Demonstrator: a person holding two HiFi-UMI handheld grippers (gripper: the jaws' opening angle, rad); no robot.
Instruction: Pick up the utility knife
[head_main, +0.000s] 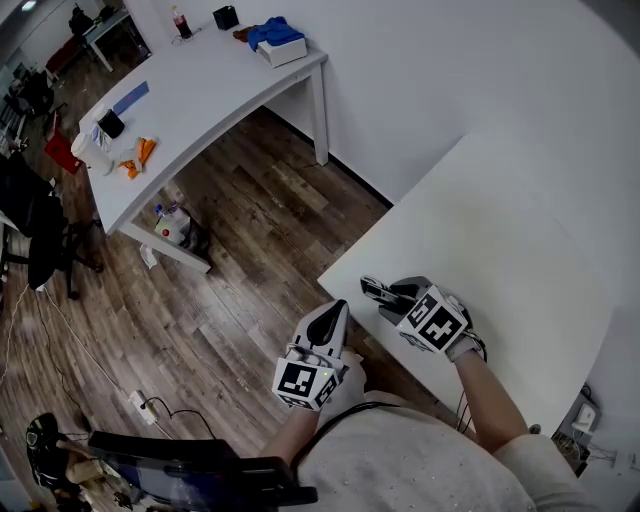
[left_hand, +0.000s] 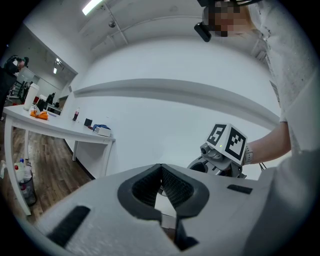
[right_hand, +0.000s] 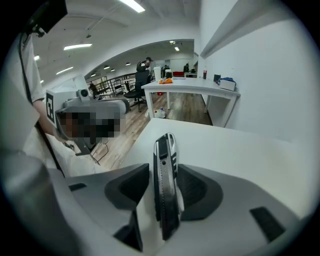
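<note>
Right gripper view shows the knife standing on edge on the table, between the 2 wide-open jaws of the right gripper. The pads seem not to press it yet, so closing and lifting are left. The left gripper hangs off the table's edge, jaws together and empty

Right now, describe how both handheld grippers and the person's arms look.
The left gripper and right gripper are light grey shells with dark ribbed pads. Each carries a white cube printed with black square markers. The person wears a pale speckled short-sleeved shirt.
</note>
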